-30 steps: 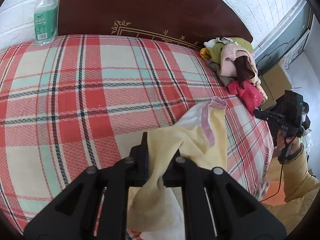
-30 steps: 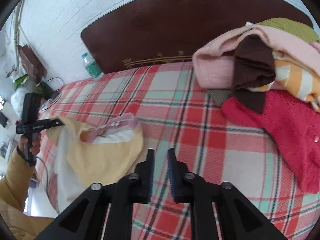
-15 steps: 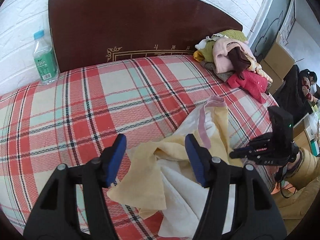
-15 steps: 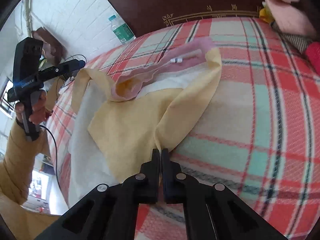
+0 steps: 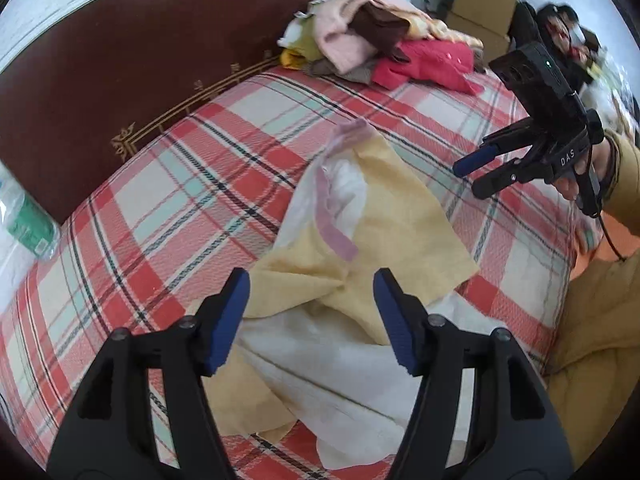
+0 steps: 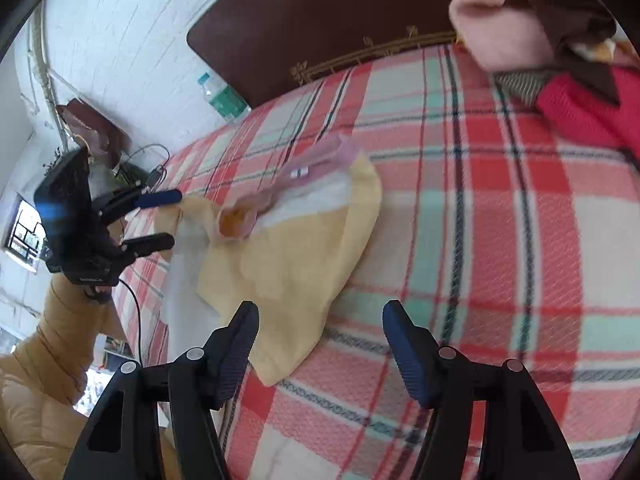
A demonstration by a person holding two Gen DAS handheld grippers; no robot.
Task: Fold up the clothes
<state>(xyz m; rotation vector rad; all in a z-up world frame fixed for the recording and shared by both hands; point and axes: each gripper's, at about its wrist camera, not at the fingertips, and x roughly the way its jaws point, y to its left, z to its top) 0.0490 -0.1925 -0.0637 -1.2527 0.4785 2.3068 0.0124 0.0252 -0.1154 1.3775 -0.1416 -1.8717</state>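
Observation:
A pale yellow garment [image 5: 400, 220] with a pink collar and white lining lies crumpled on the plaid bed cover [image 5: 160, 220]. My left gripper [image 5: 312, 300] hovers over its near folds. Its jaws are opening, and cloth lies below the gap without the pads touching it. My right gripper [image 6: 320, 316] sits over the garment [image 6: 296, 264] at its lower corner, jaws opening, pads clear of the cloth. In the left wrist view the right gripper [image 5: 472, 179] hangs to the garment's right. The right wrist view shows the left gripper [image 6: 172, 220] at its left edge.
A pile of unfolded clothes [image 5: 380, 48] [image 6: 560, 60] lies at the bed's far right, by the dark headboard [image 5: 120, 80]. A water bottle [image 5: 24, 224] [image 6: 220, 96] stands at the far left. Cardboard boxes [image 5: 480, 4] sit beyond the bed. A person's tan sleeve [image 5: 600, 320] lies along the bed's edge.
The left gripper let go of the yellow cloth, opened wide and rolled. The right gripper came down beside the garment, shut at its corner, then opened. The garment now lies on the bed.

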